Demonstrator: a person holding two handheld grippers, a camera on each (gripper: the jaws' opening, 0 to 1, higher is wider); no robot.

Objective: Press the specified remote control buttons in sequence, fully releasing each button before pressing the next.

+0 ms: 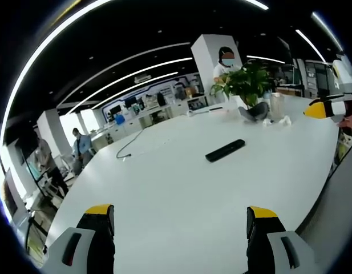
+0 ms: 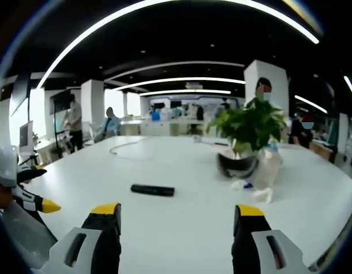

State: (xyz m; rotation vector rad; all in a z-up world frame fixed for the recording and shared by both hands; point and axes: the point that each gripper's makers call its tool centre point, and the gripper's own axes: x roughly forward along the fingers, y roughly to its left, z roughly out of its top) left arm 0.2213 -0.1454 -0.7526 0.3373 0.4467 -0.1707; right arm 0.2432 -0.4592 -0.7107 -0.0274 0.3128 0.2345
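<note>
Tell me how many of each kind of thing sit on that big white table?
Black remote control: 1
Potted plant: 1
Clear plastic bottle: 1
Black cable: 1
Crumpled white bits: 2, as far as I can tell
Total: 6

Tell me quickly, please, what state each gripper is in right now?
Left gripper: open, jaws wide apart, holding nothing, above the white table.
Right gripper: open, jaws wide apart, holding nothing; the remote control lies untouched ahead.

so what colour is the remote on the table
Black, a plain dark bar; the remote shows best in the left gripper view.
</note>
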